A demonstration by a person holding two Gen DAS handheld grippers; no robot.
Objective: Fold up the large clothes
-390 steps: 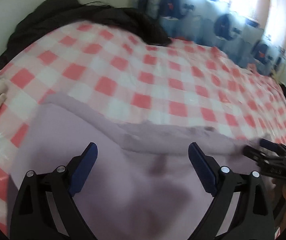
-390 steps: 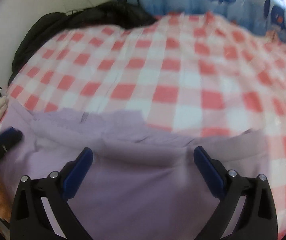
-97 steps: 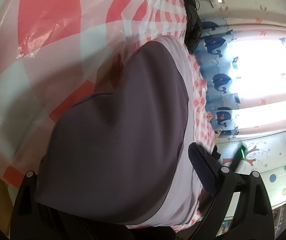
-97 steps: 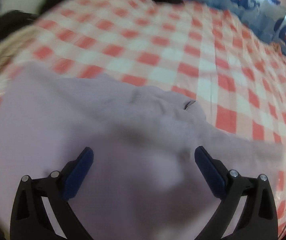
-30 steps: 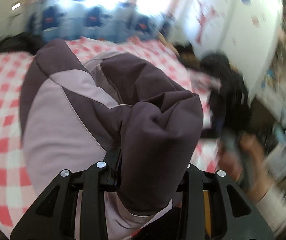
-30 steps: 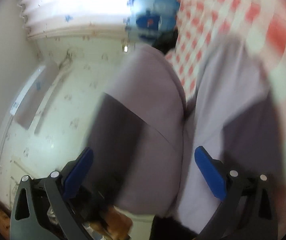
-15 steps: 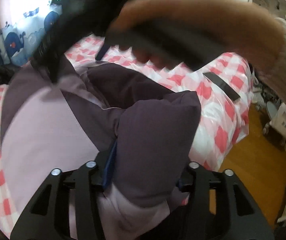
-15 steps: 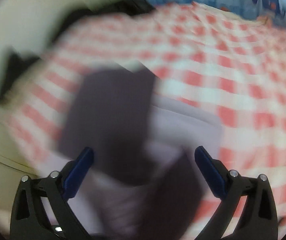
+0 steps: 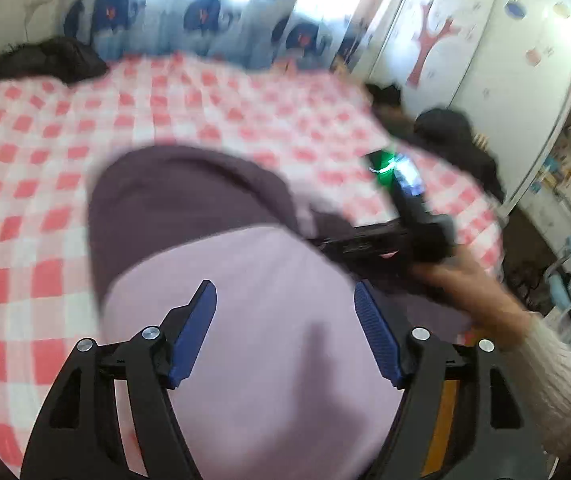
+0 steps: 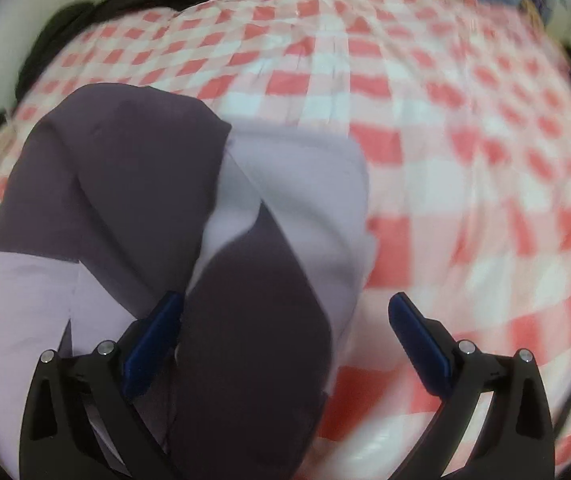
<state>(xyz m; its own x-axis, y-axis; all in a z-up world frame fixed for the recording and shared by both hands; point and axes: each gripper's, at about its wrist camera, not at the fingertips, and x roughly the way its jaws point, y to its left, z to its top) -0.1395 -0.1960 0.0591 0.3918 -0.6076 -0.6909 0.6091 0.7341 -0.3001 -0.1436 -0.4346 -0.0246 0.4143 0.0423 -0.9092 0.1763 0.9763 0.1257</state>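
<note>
Lilac and dark-plum soft fabric, apparently a sweatshirt (image 10: 133, 216), lies folded in layers on the red-checked cover (image 10: 465, 168). The left gripper (image 9: 285, 304) hovers above it, jaws opening and pinching nothing; the right gripper (image 10: 285, 312) stands spread, also empty. Limp and light, it is best gripped at a folded edge through every layer.

So 1 second back the left gripper (image 9: 284, 334) was clamped on a bunched dark fold of the garment (image 9: 245, 280); now its jaws are opening with nothing pinched, and the garment lies flatter on the checked sheet (image 9: 25, 184).
</note>
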